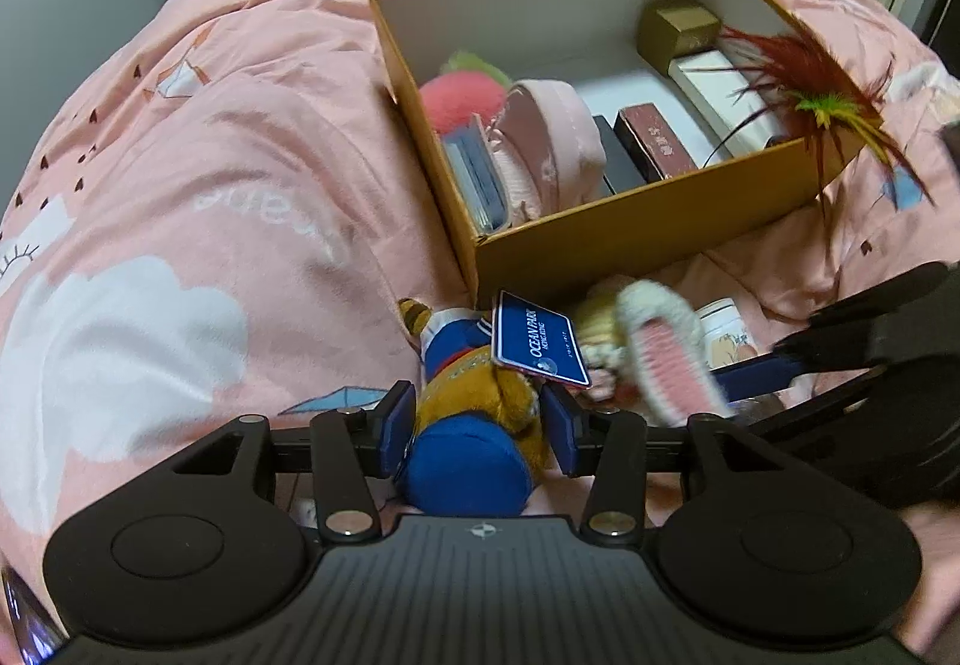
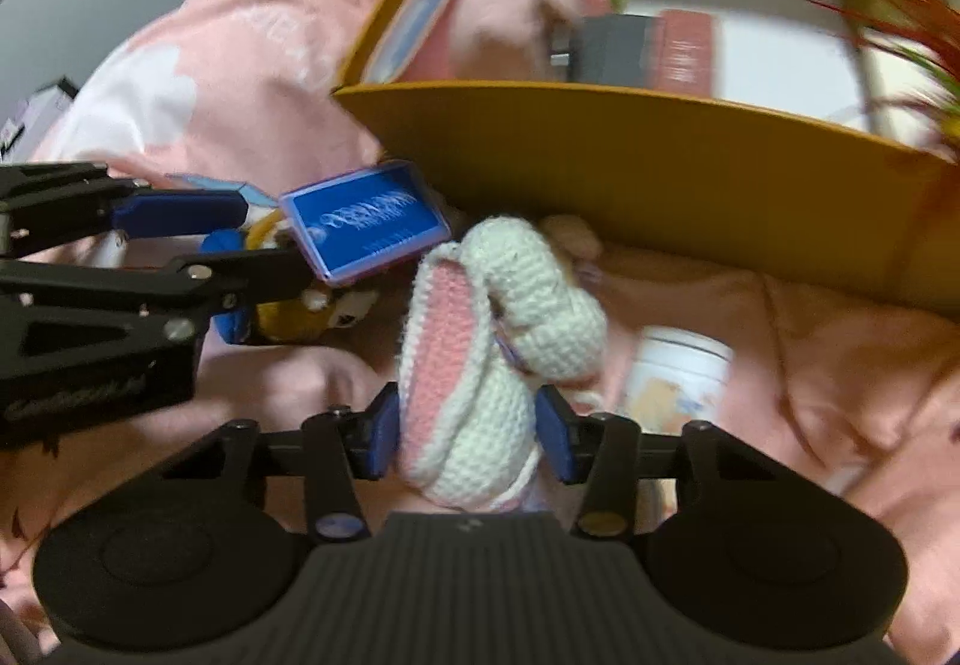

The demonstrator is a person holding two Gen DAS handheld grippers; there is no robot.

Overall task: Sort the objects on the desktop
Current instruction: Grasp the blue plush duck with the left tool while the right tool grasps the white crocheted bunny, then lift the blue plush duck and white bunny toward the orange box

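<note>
A brown plush toy in a blue outfit [image 1: 474,461], with a blue Ocean Park tag [image 1: 537,344], lies on the pink quilt in front of the orange box [image 1: 630,239]. My left gripper [image 1: 480,425] is open, its blue pads flanking the toy's blue cap. To its right a white and pink crocheted rabbit [image 2: 480,365] stands between the pads of my right gripper [image 2: 468,437], which press on both its sides. In the right wrist view, the left gripper [image 2: 270,239] comes in from the left over the plush.
The open box holds a pink pouch [image 1: 552,137], a pink plush, a red-brown case [image 1: 657,143], a gold box and white boxes. A red and green feather piece [image 1: 822,89] hangs over its right corner. A small white jar [image 2: 678,371] lies on the quilt [image 1: 210,185].
</note>
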